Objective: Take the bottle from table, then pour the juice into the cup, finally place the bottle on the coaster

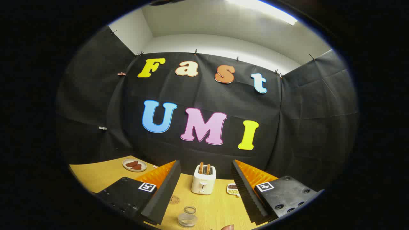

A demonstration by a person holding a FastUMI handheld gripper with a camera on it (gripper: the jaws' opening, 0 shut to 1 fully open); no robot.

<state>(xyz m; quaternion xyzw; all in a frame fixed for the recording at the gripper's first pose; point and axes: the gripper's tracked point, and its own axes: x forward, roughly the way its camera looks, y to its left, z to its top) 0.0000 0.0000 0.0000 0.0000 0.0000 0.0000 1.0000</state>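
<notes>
Presently, on the bench —
Tongs (204, 191): spread wide, nothing between the fingers, held above the table (96, 174) and aimed level toward the booth wall.
Toaster (204, 179): upright, beyond the fingertips, midway between them, two slices standing in its slots.
Cup (187, 219): clear and low, between the fingers and close below them; apparently empty.
Small jar (189, 210): clear, just behind the cup, toward the toaster; possibly the bottle, cannot tell.
Coaster (173, 200): round disc, flat on the table, just beside the left finger's inner face.
Plate (134, 165): beyond the left finger, well apart, brown pieces on it.
Small dish (233, 189): against the right finger's inner side, beside the toaster.
Step in hand: first — approach, bottle not yet gripped.
Next move calls for: tipping down, finding the bottle, then closing both fingers on its body.
</notes>
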